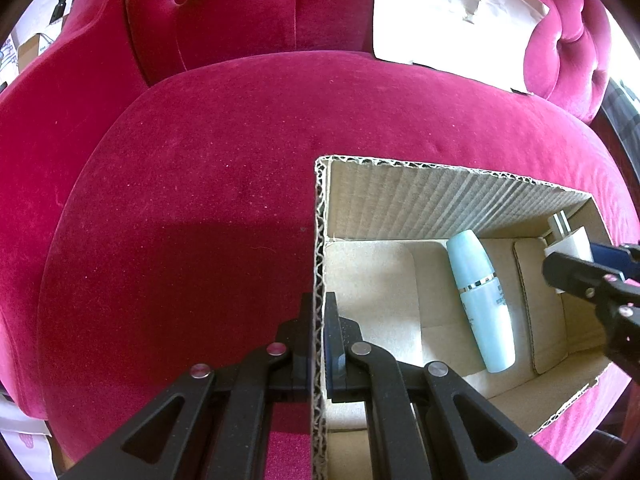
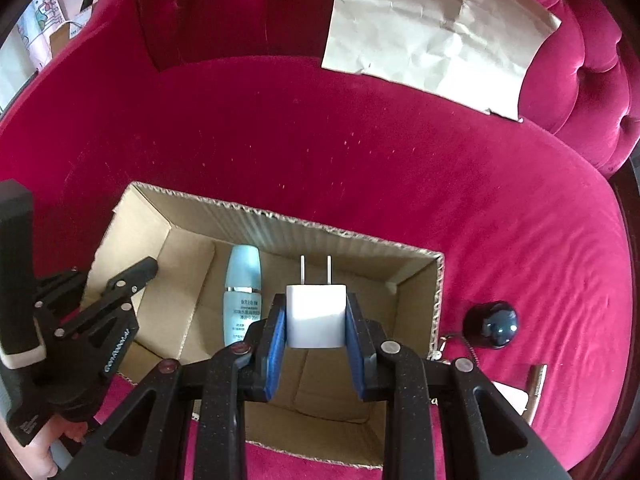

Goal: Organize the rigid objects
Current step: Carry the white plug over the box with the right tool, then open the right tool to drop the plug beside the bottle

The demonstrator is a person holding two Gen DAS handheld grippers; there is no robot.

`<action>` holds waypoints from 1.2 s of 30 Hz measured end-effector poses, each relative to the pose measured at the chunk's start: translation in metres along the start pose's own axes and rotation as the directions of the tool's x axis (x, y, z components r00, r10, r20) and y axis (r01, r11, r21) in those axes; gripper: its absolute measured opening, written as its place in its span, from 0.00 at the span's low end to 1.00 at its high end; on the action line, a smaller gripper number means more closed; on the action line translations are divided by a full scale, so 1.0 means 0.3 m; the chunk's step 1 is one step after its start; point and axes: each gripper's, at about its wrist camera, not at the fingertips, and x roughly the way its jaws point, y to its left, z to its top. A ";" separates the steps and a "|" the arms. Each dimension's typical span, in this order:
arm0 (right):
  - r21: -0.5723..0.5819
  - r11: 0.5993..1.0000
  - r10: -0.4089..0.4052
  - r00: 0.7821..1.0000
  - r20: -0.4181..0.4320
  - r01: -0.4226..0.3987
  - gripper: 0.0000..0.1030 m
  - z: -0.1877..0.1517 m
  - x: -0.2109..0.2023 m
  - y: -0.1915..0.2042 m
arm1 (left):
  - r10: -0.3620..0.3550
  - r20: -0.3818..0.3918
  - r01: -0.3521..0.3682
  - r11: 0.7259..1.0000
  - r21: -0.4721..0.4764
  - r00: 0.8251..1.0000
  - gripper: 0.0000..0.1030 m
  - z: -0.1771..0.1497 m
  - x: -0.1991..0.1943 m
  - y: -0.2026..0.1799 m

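Note:
An open cardboard box (image 1: 320,240) (image 2: 280,216) sits on a magenta velvet seat. A pale blue bottle (image 1: 480,300) (image 2: 242,292) lies on the box floor. My left gripper (image 1: 319,312) (image 2: 132,280) is shut on the box's left wall, one finger on each side. My right gripper (image 2: 316,316) (image 1: 568,268) is shut on a white plug adapter (image 2: 316,316) (image 1: 568,242), prongs pointing forward, and holds it above the right end of the box.
A crumpled paper sheet (image 1: 452,20) (image 2: 436,36) leans on the tufted backrest. A dark round object (image 2: 494,324) with a chain lies on the seat right of the box, with a gold-edged item (image 2: 536,384) beside it. Wide seat cushion (image 1: 200,184) lies left of the box.

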 end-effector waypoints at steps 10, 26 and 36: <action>0.005 1.000 0.029 0.999 -0.026 -0.029 0.28 -0.002 0.049 0.003 | 0.000 0.000 0.000 1.000 0.001 1.000 0.03 0.000 0.000 0.000; -0.002 1.000 0.012 0.999 0.044 -0.012 0.96 0.011 0.011 0.003 | 0.001 -0.001 -0.001 1.000 -0.002 1.000 0.03 0.001 -0.002 0.003; -0.018 1.000 -0.004 0.998 0.060 0.005 1.00 0.015 -0.008 0.011 | 0.001 -0.001 -0.001 1.000 0.000 1.000 0.03 0.002 -0.001 0.004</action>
